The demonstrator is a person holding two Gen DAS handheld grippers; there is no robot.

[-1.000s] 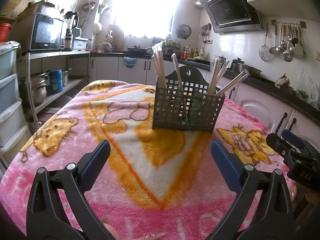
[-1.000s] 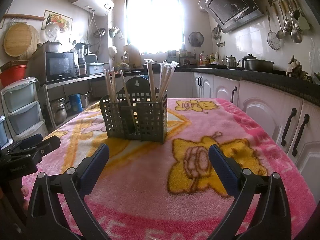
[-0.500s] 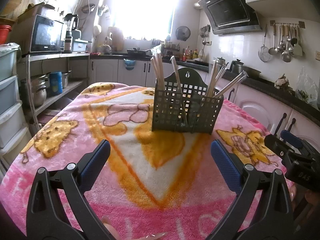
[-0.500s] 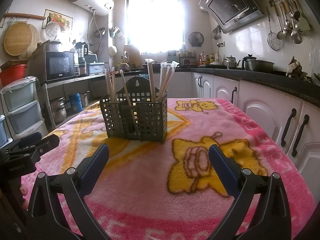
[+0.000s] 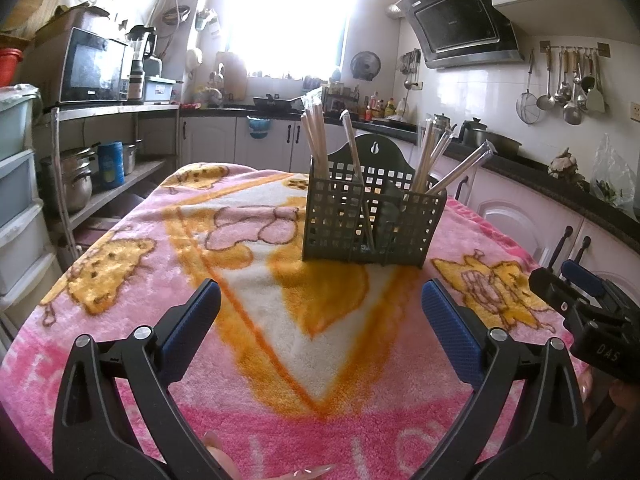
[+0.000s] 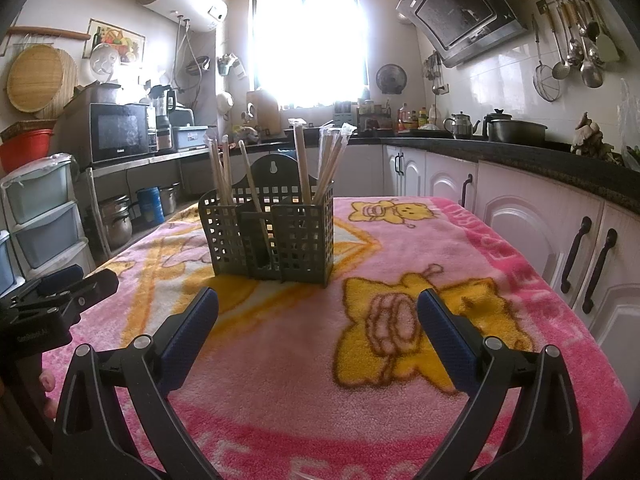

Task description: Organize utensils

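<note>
Little is changed from a second ago: the left gripper (image 5: 320,300) and right gripper (image 6: 318,306) are held wide open and empty, near the utensil basket (image 5: 372,216).

My left tongs (image 5: 320,304) and right tongs (image 6: 318,304) are black with blue ribbed pads (image 5: 450,326). The blanket (image 5: 256,280) over my tabletop is pink, with a white centre edged in orange and yellow cartoon bears (image 6: 416,328). The utensil caddy (image 5: 374,216) is dark grey-green grid mesh, holding pale tan chopsticks (image 5: 316,136).
</note>
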